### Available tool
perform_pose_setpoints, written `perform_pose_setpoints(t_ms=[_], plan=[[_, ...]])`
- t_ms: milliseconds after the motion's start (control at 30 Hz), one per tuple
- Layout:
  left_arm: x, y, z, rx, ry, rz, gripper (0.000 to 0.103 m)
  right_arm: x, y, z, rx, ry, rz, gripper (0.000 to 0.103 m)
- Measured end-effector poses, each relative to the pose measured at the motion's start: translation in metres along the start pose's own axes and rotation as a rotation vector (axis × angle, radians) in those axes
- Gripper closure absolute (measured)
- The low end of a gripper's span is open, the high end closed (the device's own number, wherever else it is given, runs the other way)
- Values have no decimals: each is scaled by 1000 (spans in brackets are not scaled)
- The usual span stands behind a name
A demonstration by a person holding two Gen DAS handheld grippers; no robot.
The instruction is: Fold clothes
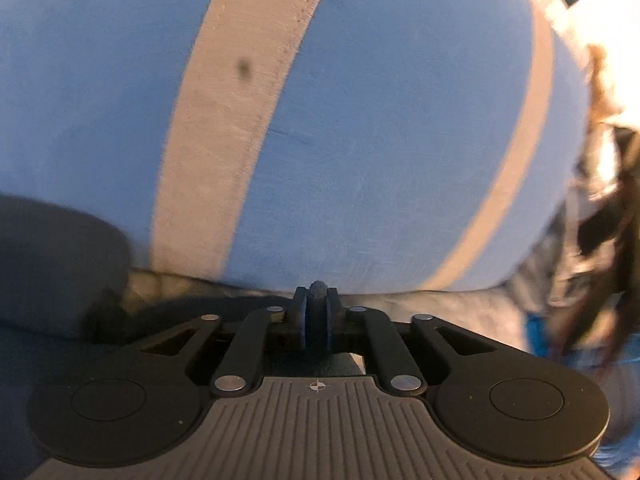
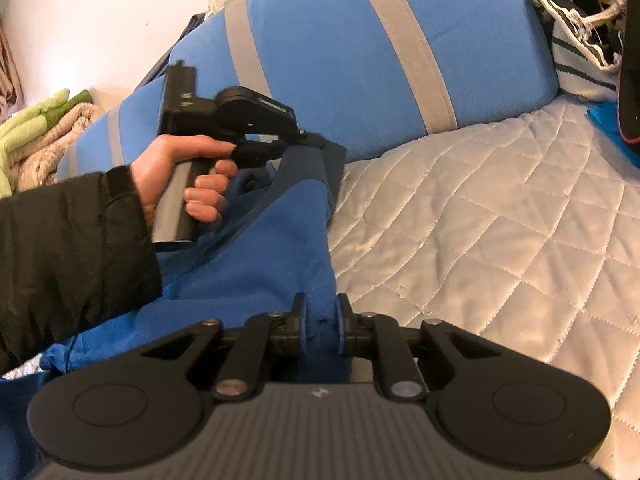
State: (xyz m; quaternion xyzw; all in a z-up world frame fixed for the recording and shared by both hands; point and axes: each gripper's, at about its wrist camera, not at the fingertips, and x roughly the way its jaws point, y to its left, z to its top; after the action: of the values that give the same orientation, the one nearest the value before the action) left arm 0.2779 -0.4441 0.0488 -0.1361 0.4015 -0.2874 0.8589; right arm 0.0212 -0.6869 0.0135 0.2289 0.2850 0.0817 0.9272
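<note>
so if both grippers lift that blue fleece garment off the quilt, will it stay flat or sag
Probably sag: the blue fleece garment already hangs in soft folds between the left gripper and the right gripper, each pinching only a small bunch. It looks light for its size. The fuzzy nap should grip the pads rather than slip, and it may drag on the white quilted bedspread.

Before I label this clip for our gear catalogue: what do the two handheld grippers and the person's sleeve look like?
Both the left gripper and the right gripper are matte black, with two round discs, silver rivets on the linkage arms and a ribbed grey plate with a small crosshair mark. The left one has a grey pistol handle. The sleeve is black.
</note>
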Motion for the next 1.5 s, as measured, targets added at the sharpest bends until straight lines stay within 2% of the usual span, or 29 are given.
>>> perform_pose_setpoints(t_ms=[33, 67, 100, 133, 167, 233, 300, 333, 400, 433, 567, 700, 767, 800, 833, 867, 900, 933, 967, 1067, 1100, 1133, 1300, 1400, 1500], plan=[[-1, 5, 3, -26, 7, -40, 73, 0, -1, 0, 1, 0, 3, 86], [-1, 10, 6, -58, 9, -76, 67, -1, -1, 0, 2, -1, 5, 86], [-1, 15, 8, -90, 3, -119, 55, -1, -1, 1, 1, 0, 5, 86], [2, 16, 11, -99, 5, -131, 43, -1, -1, 1, -2, 2, 5, 86], [6, 16, 13, -99, 13, -128, 37, -1, 0, 1, -7, 3, 3, 86], [15, 13, 16, -75, 45, -97, 36, -2, 3, 1, -25, 6, -4, 86], [27, 6, 17, -17, 92, -31, 40, -3, 4, 1, -33, 9, -9, 86], [30, 4, 16, 5, 99, -7, 60, -3, 4, 1, -36, 11, -11, 86], [36, 0, 14, 49, 114, 40, 95, -4, 5, 2, -43, 13, -14, 86], [38, -2, 14, 71, 121, 63, 95, -4, 5, 2, -48, 12, -15, 88], [34, -5, 10, 100, 43, 148, 96, -7, 9, -2, -69, 5, -22, 91], [34, -1, 7, 82, 22, 196, 96, -9, 8, -4, -61, 3, -20, 91], [37, 1, 6, 65, 29, 201, 93, -11, 8, -4, -67, 4, -22, 90], [38, 2, 6, 58, 32, 201, 91, -13, 8, -3, -67, 5, -28, 82], [39, 1, 7, 59, 34, 208, 84, -15, 7, -2, -66, 6, -40, 72], [35, -2, 8, 69, 27, 223, 73, -19, 7, -1, -70, 4, -56, 57], [29, -4, 9, 82, 16, 241, 53, -24, 7, 0, -77, 1, -72, 40], [23, -6, 10, 94, 5, 260, 38, -30, 8, 2, -85, -11, -88, 22], [16, -9, 10, 106, -13, 269, 34, -37, 8, 3, -94, -29, -104, 16], [-18, -16, 11, 139, -42, 262, 30, -55, 14, 11, -116, -59, -157, 11], [-32, -19, 11, 153, -46, 262, 30, -61, 16, 14, -122, -62, -177, 3], [-46, -21, 11, 166, -50, 263, 29, -67, 20, 17, -132, -67, -196, 0], [-126, -27, 2, 184, -82, 228, 27, -98, 52, 30, -184, -96, -288, 0], [-175, -29, -4, 211, -94, 205, 27, -117, 77, 41, -191, -110, -312, 0], [-223, -24, -24, 265, -140, 231, 27, -137, 102, 51, -196, -124, -331, 0]])
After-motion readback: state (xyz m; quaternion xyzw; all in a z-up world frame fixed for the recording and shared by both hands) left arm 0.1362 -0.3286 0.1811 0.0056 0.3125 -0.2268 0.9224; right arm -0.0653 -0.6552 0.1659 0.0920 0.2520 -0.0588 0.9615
